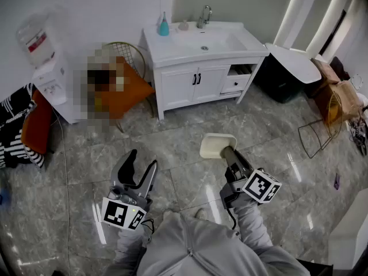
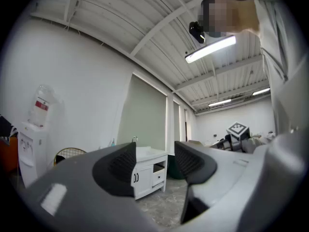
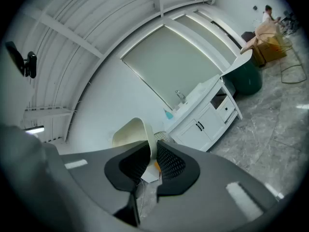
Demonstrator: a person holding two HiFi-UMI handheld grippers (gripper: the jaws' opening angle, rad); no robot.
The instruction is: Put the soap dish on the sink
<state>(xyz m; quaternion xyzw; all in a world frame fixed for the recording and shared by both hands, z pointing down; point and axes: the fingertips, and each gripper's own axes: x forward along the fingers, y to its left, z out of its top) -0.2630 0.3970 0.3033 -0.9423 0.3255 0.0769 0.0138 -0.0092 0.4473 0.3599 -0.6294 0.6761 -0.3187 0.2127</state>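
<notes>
A cream soap dish (image 1: 217, 145) hangs over the tiled floor, pinched by its edge in my right gripper (image 1: 228, 153). From the right gripper view the soap dish (image 3: 133, 132) rises between the dark pads, which are shut on its rim. The white sink (image 1: 201, 41) with its tap stands on a white cabinet at the far wall, well ahead of both grippers. In the right gripper view the sink (image 3: 200, 103) lies to the right of the dish. My left gripper (image 1: 138, 168) is open and empty at the lower left; its view shows the sink (image 2: 147, 153) between the spread fingers.
A teal bottle (image 1: 163, 25) and a small object stand on the sink's back edge. A wire chair with an orange cushion (image 1: 127, 85) is left of the cabinet, a water dispenser (image 1: 49, 68) further left. A dark bin (image 1: 282, 73) and wire basket (image 1: 322, 128) are at the right.
</notes>
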